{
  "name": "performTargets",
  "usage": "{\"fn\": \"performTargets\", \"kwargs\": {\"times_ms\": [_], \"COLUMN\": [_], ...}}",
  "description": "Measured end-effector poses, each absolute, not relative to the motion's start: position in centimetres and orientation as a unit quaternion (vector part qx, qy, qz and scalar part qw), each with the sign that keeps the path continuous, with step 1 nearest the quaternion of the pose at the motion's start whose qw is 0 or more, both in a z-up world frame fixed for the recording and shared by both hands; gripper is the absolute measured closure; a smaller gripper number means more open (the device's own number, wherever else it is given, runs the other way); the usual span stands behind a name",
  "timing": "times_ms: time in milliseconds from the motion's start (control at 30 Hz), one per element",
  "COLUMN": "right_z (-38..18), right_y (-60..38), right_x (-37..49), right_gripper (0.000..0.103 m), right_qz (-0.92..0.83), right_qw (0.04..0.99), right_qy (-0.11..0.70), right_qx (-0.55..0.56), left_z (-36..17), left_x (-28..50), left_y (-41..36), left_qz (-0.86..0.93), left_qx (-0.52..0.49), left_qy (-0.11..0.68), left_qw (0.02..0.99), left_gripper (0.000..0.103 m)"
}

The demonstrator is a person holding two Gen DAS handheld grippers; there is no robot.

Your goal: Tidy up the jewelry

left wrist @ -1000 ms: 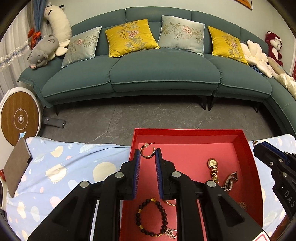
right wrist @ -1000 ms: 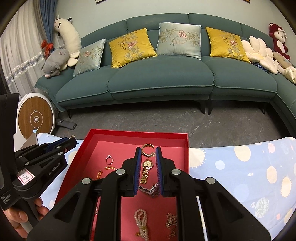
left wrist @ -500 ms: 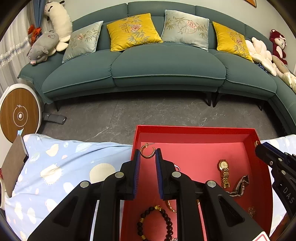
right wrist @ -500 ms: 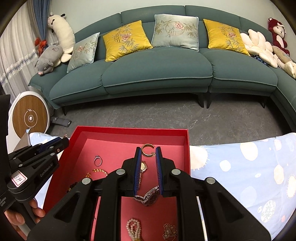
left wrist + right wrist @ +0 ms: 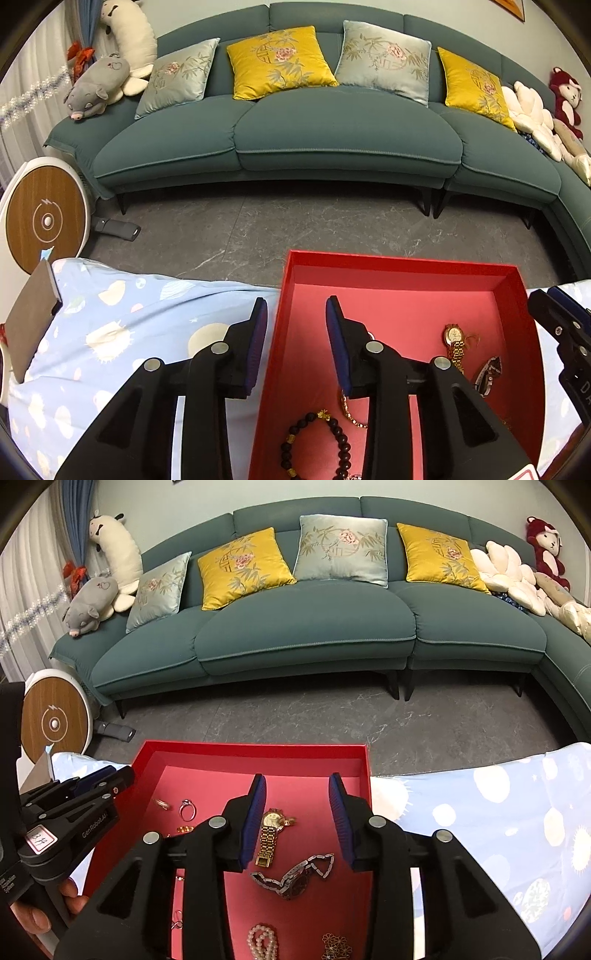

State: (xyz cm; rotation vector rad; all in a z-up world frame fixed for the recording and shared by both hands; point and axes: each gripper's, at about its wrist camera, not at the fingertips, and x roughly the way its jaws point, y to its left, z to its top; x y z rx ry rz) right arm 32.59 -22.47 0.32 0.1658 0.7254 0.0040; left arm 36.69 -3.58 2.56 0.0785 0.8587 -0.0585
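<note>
Left wrist view: the left gripper, narrowly parted half a second ago, is now spread wide and empty, straddling the red tray's left wall; the right gripper is likewise widened over the gold watch, which lies inside the tray beside the silver watch.

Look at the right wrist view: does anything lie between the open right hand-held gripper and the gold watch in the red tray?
Nothing visible does. The right hand-held gripper is open over the red tray, and the gold watch lies uncovered between its fingers. The silver watch lies nearer the camera, beside it.
</note>
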Motion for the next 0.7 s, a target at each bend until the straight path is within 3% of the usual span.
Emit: {"fn": "performTargets", "kwargs": {"times_ms": [433,567,700], "right_z": [6.0,7.7,8.6], "right_y": [-22.4,-21.6,-20.8], "right_x": [24.9,20.7,16.7], "right_gripper": [0.068,0.053,0.053], "right_qz": [0.022,0.030,0.044], "right_qw": [0.943,0.946,0.947], "right_qy": [0.319,0.310,0.306], "right_qx": [0.087,0.086,0.087], "left_z": [9.8,11.0,11.1], "left_x": [27.8,23.9,20.6], "left_y": [-0.9,-0.1,0.1], "left_qz": [-0.048,-0.057,-0.051], "left_qx": [0.013,0.010,0.024], "left_qy": [0.369,0.364,0.362], "left_qw": [0.928,0.929,0.931], "left_gripper": [0.069,0.069,0.069]}}
